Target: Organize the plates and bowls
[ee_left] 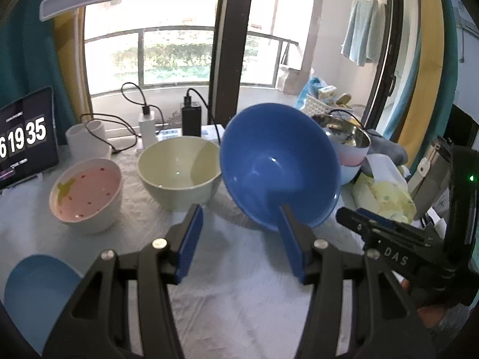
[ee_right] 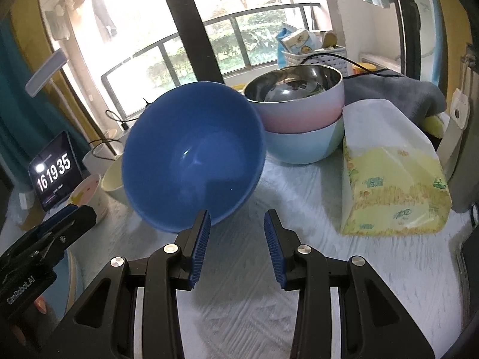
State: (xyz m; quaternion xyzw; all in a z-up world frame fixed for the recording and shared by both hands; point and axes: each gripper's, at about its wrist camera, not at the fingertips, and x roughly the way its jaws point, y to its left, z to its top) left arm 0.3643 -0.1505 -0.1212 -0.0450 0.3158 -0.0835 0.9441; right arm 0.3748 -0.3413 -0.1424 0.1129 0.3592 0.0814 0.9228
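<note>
- Table [ee_left: 239, 299]: white cloth over it, everything sits on that.
- Blue bowl [ee_left: 278, 167]: mid-table, tipped up on its edge w/ the mouth facing you. It's right up against the stack behind it; can't tell what's propping it.
- Stack: steel-lined pink bowl [ee_right: 302, 113] nested in a pale-blue bowl [ee_right: 302, 146], back right.
- Tissue pack [ee_right: 389, 185]: right of the stack, near it.
- Cream bowl [ee_left: 179, 170]: upright, just left of the blue bowl.
- White bowl [ee_left: 86, 191], pink inside: upright, further left.
- Your L gripper [ee_left: 239, 208]: about half open, nothing pinched. Its right finger overlaps the blue bowl's low rim, left finger well clear.
- Your R gripper [ee_right: 237, 213]: narrower gap, empty; left fingertip at the bowl's rim.
</note>
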